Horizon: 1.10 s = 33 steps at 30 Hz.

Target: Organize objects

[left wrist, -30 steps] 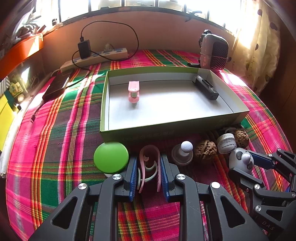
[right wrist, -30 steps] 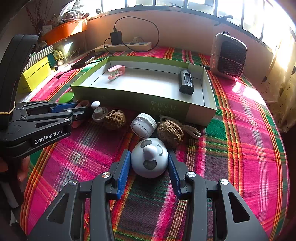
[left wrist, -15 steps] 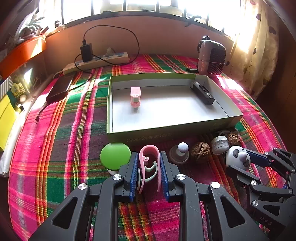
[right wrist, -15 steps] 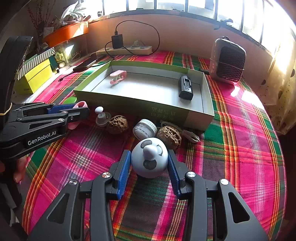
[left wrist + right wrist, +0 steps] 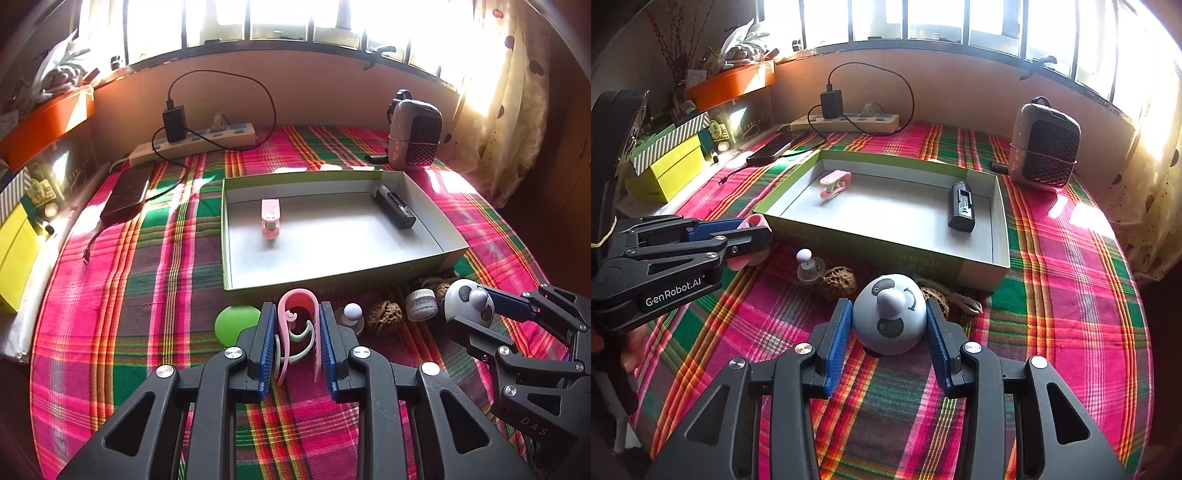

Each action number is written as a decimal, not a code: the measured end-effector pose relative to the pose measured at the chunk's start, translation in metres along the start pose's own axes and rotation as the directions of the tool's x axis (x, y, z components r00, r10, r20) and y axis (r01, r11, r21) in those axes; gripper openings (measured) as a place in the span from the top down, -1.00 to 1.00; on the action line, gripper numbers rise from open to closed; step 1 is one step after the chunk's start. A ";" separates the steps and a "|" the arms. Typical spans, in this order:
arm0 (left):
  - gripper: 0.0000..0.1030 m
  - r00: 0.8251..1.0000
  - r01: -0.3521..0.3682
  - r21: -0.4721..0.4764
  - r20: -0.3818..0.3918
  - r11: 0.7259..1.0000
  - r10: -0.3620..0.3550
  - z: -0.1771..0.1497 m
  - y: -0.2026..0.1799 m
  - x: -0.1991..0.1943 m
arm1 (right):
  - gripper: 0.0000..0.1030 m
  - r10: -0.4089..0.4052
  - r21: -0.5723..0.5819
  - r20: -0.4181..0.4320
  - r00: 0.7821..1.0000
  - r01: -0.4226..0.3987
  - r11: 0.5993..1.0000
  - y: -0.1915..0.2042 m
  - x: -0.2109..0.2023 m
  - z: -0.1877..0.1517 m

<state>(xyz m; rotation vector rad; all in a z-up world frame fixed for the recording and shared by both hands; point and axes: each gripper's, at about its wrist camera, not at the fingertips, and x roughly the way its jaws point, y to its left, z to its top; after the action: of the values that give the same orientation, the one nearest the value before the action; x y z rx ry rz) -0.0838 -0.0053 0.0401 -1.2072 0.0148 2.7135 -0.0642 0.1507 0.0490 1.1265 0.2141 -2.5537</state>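
Note:
My left gripper [image 5: 296, 308] is shut on a pink U-shaped clip [image 5: 297, 294] with a mint-green hook inside it, held above the plaid cloth. My right gripper [image 5: 888, 306] is shut on a pale grey dome toy [image 5: 890, 325] with panda-like marks, also lifted. A shallow green box [image 5: 332, 277] lies just beyond both. In it are a pink clip [image 5: 270, 218] on the left and a black block [image 5: 395, 206] on the right. In front of the box lie a green disc [image 5: 232, 325], a white-ball knob [image 5: 352, 314], a walnut [image 5: 386, 312] and a small white jar [image 5: 421, 302].
A power strip [image 5: 192, 142] with a charger and a dark phone [image 5: 127, 192] lie at the back left. A mesh-fronted heater [image 5: 1047, 147] stands at the back right. Yellow boxes [image 5: 672, 170] line the left edge, and a curtain hangs at the right.
Both grippers have risen with the pink clip and the dome toy still in them. The box and the loose things on the cloth now sit lower and smaller in view.

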 end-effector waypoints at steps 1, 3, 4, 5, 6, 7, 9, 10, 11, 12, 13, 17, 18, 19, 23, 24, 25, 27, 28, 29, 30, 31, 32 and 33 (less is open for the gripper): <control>0.60 1.000 0.000 0.000 0.003 1.000 0.000 0.002 0.001 -0.001 | 0.21 -0.002 -0.002 0.003 1.000 0.002 1.000 0.000 -0.001 0.002; 0.60 1.000 -0.001 -0.002 0.009 1.000 0.001 0.005 0.001 -0.002 | 0.21 -0.009 -0.009 0.012 1.000 0.009 1.000 0.000 -0.003 0.007; 0.60 1.000 0.000 -0.004 0.010 1.000 0.000 0.007 0.002 -0.002 | 0.21 -0.008 -0.010 0.015 1.000 0.008 1.000 -0.001 -0.003 0.010; 0.60 1.000 0.001 -0.007 0.011 1.000 -0.001 0.009 0.003 -0.002 | 0.21 -0.005 -0.010 0.017 1.000 0.006 1.000 -0.001 -0.004 0.013; 0.60 1.000 0.003 -0.010 0.011 1.000 -0.003 0.011 0.004 -0.002 | 0.21 -0.003 -0.011 0.021 1.000 0.003 1.000 -0.002 -0.004 0.017; 0.60 1.000 0.005 -0.012 0.010 1.000 -0.005 0.013 0.005 -0.001 | 0.21 -0.003 -0.014 0.024 1.000 0.004 1.000 -0.002 -0.004 0.020; 0.60 1.000 0.008 -0.016 0.009 1.000 -0.008 0.016 0.006 0.002 | 0.21 -0.011 -0.025 0.030 0.999 0.012 1.000 -0.002 -0.003 0.028; 0.60 1.000 0.010 -0.015 0.010 1.000 -0.010 0.018 0.006 0.003 | 0.21 -0.008 -0.027 0.034 0.999 0.009 1.000 -0.003 -0.002 0.032; 0.60 1.000 0.009 -0.015 0.011 1.000 -0.009 0.019 0.006 0.004 | 0.21 -0.005 -0.027 0.035 0.999 0.006 1.000 -0.003 0.000 0.036; 0.60 1.000 0.008 -0.017 0.011 1.000 -0.008 0.021 0.007 0.005 | 0.21 -0.005 -0.029 0.038 0.999 0.006 1.000 -0.005 0.001 0.040; 0.60 1.000 0.010 -0.018 0.010 1.000 -0.010 0.023 0.007 0.007 | 0.21 -0.006 -0.032 0.042 0.999 0.007 0.999 -0.005 0.003 0.045; 0.60 1.000 0.011 -0.025 0.002 1.000 -0.011 0.029 0.010 0.015 | 0.21 0.009 -0.022 0.040 0.999 -0.008 1.000 -0.011 0.015 0.063; 0.60 1.000 0.011 -0.026 0.000 1.000 -0.011 0.031 0.011 0.017 | 0.21 0.010 -0.022 0.037 0.999 -0.009 1.000 -0.012 0.019 0.068; 0.60 1.000 0.013 -0.025 -0.001 1.000 -0.013 0.033 0.012 0.020 | 0.21 0.011 -0.027 0.038 0.999 -0.010 1.000 -0.012 0.022 0.072; 0.60 1.000 0.008 -0.026 -0.009 1.000 -0.008 0.039 0.014 0.029 | 0.21 0.030 -0.046 0.036 0.999 -0.028 0.999 -0.014 0.037 0.090; 0.60 1.000 0.006 -0.028 -0.011 1.000 -0.006 0.040 0.015 0.031 | 0.21 0.040 -0.044 0.032 0.999 -0.039 0.998 -0.015 0.042 0.094; 0.60 1.000 0.006 -0.031 -0.012 1.000 -0.006 0.041 0.016 0.034 | 0.21 0.048 -0.043 0.027 0.998 -0.046 0.998 -0.016 0.047 0.098; 0.59 1.000 0.006 -0.034 -0.017 0.999 -0.006 0.043 0.017 0.038 | 0.21 0.056 -0.046 0.017 0.998 -0.055 0.997 -0.017 0.058 0.105; 0.59 1.000 0.006 -0.033 -0.020 0.999 -0.007 0.044 0.017 0.041 | 0.21 0.057 -0.046 0.010 0.998 -0.056 0.997 -0.017 0.064 0.108; 0.60 1.000 0.005 -0.032 -0.025 0.999 -0.006 0.045 0.017 0.044 | 0.21 0.063 -0.046 0.003 0.998 -0.063 0.997 -0.018 0.069 0.111; 0.60 1.000 0.004 -0.032 -0.030 0.999 -0.005 0.045 0.017 0.047 | 0.21 0.073 -0.046 -0.006 0.997 -0.073 0.996 -0.018 0.075 0.113; 0.60 0.999 0.005 -0.031 -0.034 1.000 -0.006 0.046 0.017 0.050 | 0.21 0.084 -0.043 -0.016 0.996 -0.084 0.996 -0.019 0.081 0.115; 0.60 0.999 0.005 -0.032 -0.036 0.999 -0.006 0.047 0.017 0.053 | 0.21 0.093 -0.042 -0.028 0.995 -0.094 0.995 -0.019 0.088 0.117; 0.60 0.999 0.006 -0.033 -0.039 0.999 -0.007 0.048 0.017 0.055 | 0.21 0.097 -0.041 -0.040 0.994 -0.099 0.994 -0.019 0.094 0.119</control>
<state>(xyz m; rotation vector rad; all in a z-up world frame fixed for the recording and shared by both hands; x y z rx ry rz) -0.1578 -0.0102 0.0306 -1.2665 -0.0287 2.6949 -0.2122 0.1127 0.0597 1.1417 0.2163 -2.4323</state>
